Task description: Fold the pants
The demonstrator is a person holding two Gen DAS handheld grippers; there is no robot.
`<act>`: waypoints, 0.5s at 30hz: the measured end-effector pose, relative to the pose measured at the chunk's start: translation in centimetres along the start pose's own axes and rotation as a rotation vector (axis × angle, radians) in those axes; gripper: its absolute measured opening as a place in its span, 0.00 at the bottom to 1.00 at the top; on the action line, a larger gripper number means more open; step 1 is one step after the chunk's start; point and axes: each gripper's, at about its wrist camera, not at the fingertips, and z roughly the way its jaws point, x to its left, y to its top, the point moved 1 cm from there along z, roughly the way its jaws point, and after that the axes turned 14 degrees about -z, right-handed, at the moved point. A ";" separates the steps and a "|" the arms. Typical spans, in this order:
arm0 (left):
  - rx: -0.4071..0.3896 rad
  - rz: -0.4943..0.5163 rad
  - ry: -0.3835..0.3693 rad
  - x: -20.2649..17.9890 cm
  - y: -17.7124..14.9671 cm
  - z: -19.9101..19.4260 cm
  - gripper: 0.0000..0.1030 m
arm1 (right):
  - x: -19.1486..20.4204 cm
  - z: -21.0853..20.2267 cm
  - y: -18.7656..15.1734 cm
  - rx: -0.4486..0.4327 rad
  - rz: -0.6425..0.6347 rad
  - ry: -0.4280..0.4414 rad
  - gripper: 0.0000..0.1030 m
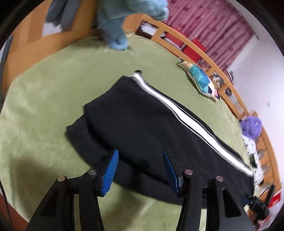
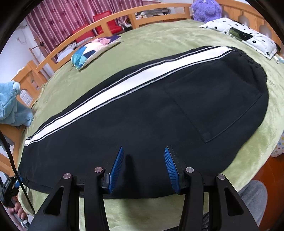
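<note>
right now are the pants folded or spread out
Folded once lengthwise: the black pants lie flat on the green blanket, one leg stacked on the other, full length.

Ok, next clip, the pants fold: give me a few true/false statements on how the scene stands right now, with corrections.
1. The black pants lie on a green blanket. True.
2. The white side stripe faces up. True.
3. The right gripper is clamped on the waistband. False: its blue fingers stand apart over the near edge of the pants, pinching nothing.
4. The left gripper is shut. False: its fingers are apart above the leg end.
5. A purple plush toy sits at the bed's wooden rail. True.
6. The pants are rolled into a ball. False: they lie flat and lengthwise.
</note>
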 end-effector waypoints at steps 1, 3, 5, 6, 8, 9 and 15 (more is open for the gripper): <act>0.008 -0.016 -0.002 0.3 0.2 0.3 0.48 | 0.4 0.3 -0.1 0.007 -0.002 0.008 0.46; 0.018 -0.046 0.016 0.9 0.6 1.2 0.48 | 1.0 0.6 -0.1 0.015 -0.012 0.012 0.46; 0.021 -0.060 0.030 1.1 0.7 2.0 0.48 | 1.7 0.6 0.0 0.019 -0.034 0.001 0.46; 0.021 -0.063 0.041 1.2 0.8 2.3 0.48 | 1.9 0.6 0.0 0.019 -0.044 -0.005 0.46; 0.018 -0.073 0.076 1.3 1.0 3.2 0.48 | 2.2 0.5 0.0 0.018 -0.051 -0.012 0.46; 0.017 -0.082 0.085 1.3 1.2 3.6 0.48 | 2.4 0.5 0.0 0.020 -0.050 -0.013 0.46; -0.002 -0.085 0.054 0.9 2.4 1.9 0.04 | 2.2 0.7 0.1 0.032 -0.037 -0.013 0.46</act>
